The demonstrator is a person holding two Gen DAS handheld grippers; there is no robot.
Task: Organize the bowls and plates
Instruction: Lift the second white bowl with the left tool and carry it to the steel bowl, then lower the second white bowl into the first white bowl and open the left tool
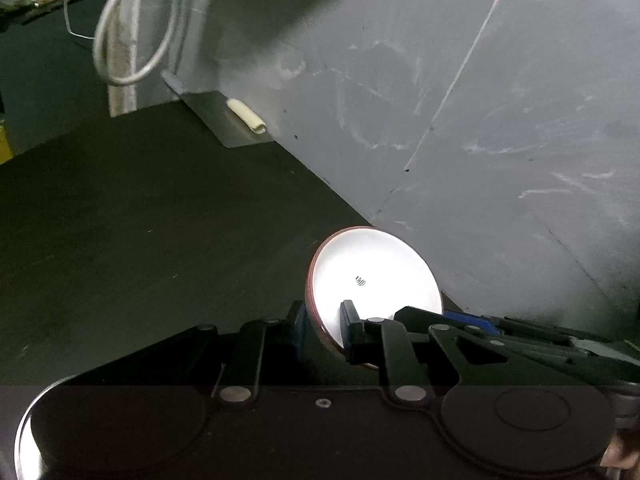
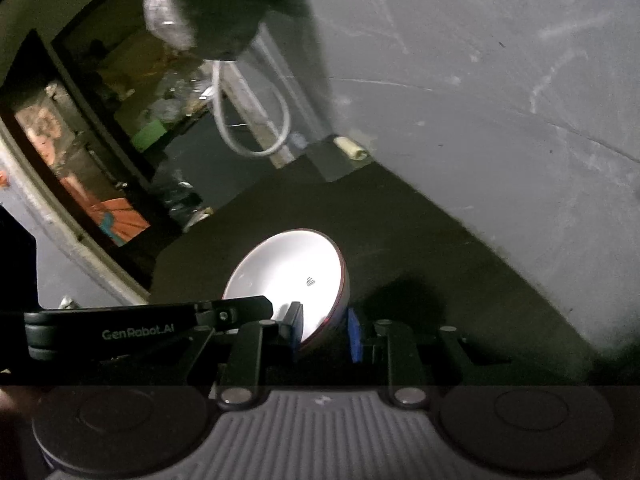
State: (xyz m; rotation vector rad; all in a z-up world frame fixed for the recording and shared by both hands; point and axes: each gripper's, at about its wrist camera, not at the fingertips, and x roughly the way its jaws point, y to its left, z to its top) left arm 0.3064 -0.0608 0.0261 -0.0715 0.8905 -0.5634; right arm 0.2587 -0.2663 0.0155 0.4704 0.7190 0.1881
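A bowl (image 1: 376,276), white inside with a red outside, is held on edge above a dark table (image 1: 140,240). My left gripper (image 1: 324,326) is shut on its rim, one finger outside and one inside. In the right wrist view the same bowl (image 2: 288,276) is tilted, and my right gripper (image 2: 326,330) is shut on its rim from the other side. The other gripper's black body (image 2: 140,328) reaches in from the left there. No other plates or bowls show.
A grey scuffed wall (image 1: 480,120) runs along the table's far edge. A flat metal piece with a pale roll (image 1: 246,116) lies by the wall. A white cable loop (image 1: 132,32) hangs at the corner. Cluttered shelves (image 2: 120,120) stand beyond the table's left end.
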